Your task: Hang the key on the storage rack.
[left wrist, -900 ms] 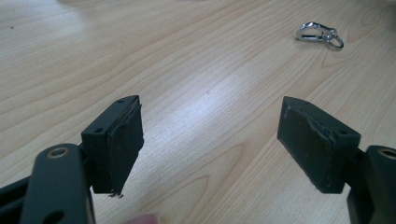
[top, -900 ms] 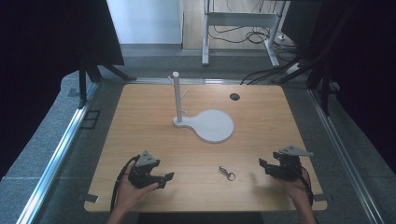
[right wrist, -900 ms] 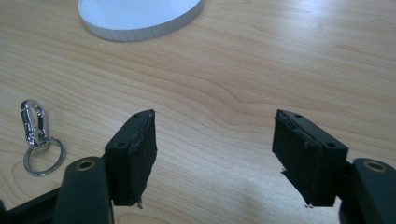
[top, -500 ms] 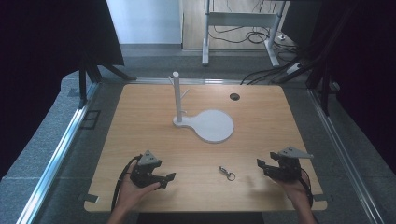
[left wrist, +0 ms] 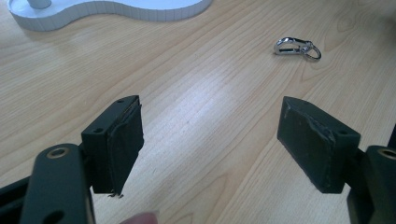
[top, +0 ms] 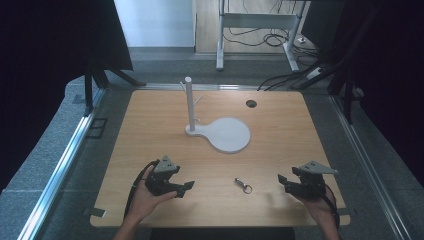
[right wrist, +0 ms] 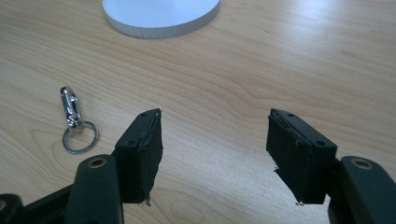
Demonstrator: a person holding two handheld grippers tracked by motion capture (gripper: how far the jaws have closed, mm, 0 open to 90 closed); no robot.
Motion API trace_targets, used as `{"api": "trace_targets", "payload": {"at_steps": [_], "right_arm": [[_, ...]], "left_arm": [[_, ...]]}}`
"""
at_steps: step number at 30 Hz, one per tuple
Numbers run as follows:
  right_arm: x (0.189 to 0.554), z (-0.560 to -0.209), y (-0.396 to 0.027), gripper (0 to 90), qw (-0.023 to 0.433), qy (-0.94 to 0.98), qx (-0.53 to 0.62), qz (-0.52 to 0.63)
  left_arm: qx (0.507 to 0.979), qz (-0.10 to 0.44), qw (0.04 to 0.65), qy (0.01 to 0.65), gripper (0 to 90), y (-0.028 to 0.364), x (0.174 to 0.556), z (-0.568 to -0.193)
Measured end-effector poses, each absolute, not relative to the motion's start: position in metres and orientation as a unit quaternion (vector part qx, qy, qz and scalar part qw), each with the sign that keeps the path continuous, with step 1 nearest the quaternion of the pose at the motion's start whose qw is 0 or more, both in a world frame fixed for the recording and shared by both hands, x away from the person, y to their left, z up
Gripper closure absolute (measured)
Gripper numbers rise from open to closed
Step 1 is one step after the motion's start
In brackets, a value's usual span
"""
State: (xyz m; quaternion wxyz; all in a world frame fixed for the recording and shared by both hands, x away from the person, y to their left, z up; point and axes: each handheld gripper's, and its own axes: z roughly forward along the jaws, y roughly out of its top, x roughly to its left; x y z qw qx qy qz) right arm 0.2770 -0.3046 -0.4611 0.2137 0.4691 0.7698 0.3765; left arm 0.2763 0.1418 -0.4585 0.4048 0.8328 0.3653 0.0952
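While spread wide, fingers [left wrist: 116,140] of both grippers grip nothing (bare table [top: 150,125]).

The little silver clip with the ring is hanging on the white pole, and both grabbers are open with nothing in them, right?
Not quite. The silver clip is not on the white pole; it lies flat on the wooden table, between the two grippers, as the high view shows. The rest is right: the left gripper and the right gripper are both open and hold nothing.

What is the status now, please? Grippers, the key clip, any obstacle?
Left gripper open, right gripper open, both empty. Key clip flat on table between them. Nothing in the way.
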Motion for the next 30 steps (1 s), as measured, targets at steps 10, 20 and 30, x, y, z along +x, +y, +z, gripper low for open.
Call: {"api": "trace_targets", "payload": {"at_steps": [10,20,30], "right_arm": [[0.294,-0.442,-0.289,39.0,0.188,0.803,0.447,0.346],[0.316,-0.416,-0.264,41.4,0.153,0.843,0.415,0.305],[0.324,-0.401,-0.242,42.3,0.129,0.868,0.4,0.263]], "left_arm": [[0.832,0.095,0.407,0.366,23.4,0.145,0.276,-0.456],[0.832,0.091,0.41,0.362,23.4,0.149,0.274,-0.455],[0.831,0.092,0.413,0.361,23.4,0.153,0.274,-0.452]]}}
